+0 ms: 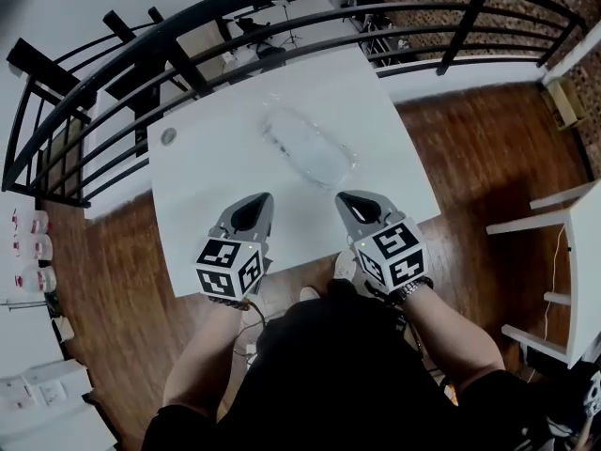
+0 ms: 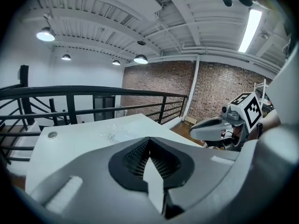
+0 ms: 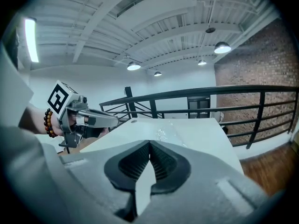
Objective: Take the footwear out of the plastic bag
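Observation:
A clear plastic bag [image 1: 308,147] lies crumpled in the middle of the white table [image 1: 211,186]; what is inside it is too faint to make out, and no footwear shows. My left gripper [image 1: 258,201] hovers over the table's near edge, shut and empty. Beside it my right gripper [image 1: 348,198] is likewise shut with nothing held. Both point toward the bag and stay clear of it. In the left gripper view the jaws [image 2: 149,143] meet, with the bag [image 2: 112,132] far ahead and the right gripper [image 2: 211,125] alongside. In the right gripper view the shut jaws [image 3: 149,144] face the bag [image 3: 163,133].
A small round grey disc [image 1: 168,136] sits near the table's far left corner. A black metal railing [image 1: 282,7] curves behind the table. White furniture [image 1: 568,242] stands on the wooden floor at right; bottles [image 1: 30,250] line the left.

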